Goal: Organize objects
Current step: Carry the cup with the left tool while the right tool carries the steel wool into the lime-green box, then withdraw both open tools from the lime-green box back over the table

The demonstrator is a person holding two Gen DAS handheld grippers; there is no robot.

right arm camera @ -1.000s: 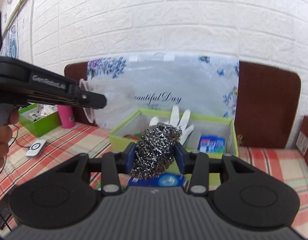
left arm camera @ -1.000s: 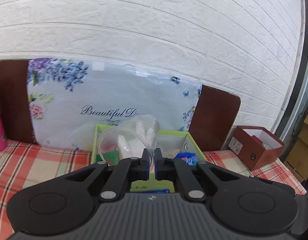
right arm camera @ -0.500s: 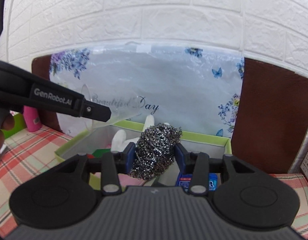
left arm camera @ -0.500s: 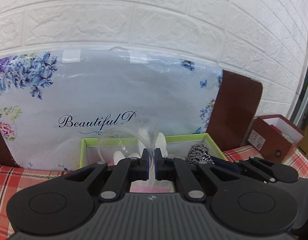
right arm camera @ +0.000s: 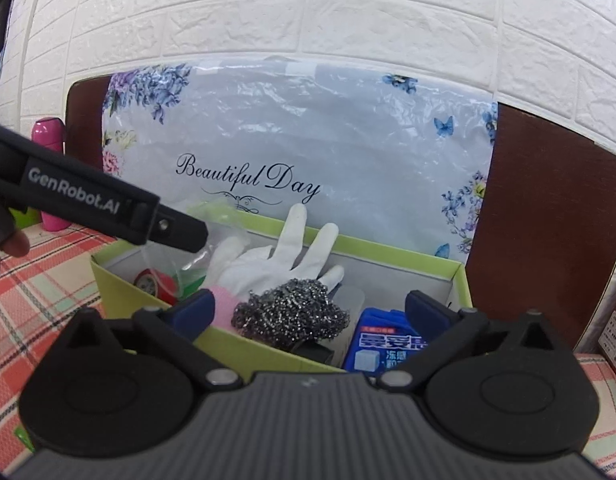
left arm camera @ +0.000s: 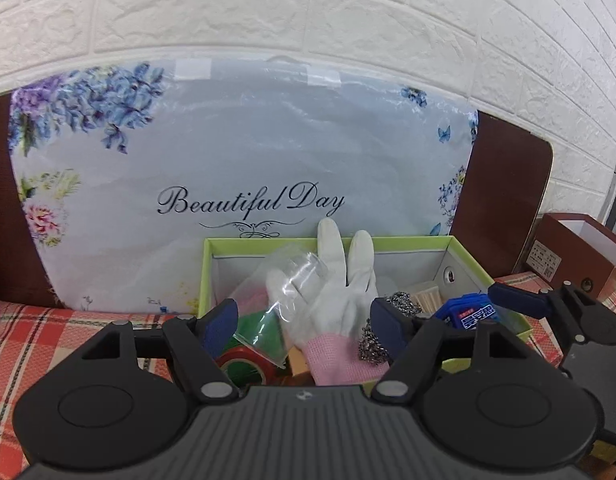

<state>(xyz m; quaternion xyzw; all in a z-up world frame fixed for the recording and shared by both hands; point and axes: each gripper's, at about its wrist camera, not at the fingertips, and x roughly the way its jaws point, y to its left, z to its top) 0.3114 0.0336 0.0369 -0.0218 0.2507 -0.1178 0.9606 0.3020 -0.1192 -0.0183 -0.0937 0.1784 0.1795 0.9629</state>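
Note:
A lime-green box stands on the checked cloth. In it lie a white glove with a pink cuff, a steel wool scourer, a clear plastic cup, red tape and a blue packet. My left gripper is open above the box, with the cup lying loose between its fingers. My right gripper is open, with the scourer resting in the box between its fingers.
A floral "Beautiful Day" bag leans on a brown board against the white brick wall behind the box. A brown box stands at the right. A pink bottle stands far left.
Both grippers moved closer over the green box and opened. The left let go of the clear cup and the right let go of the scourer; both now lie in the box.

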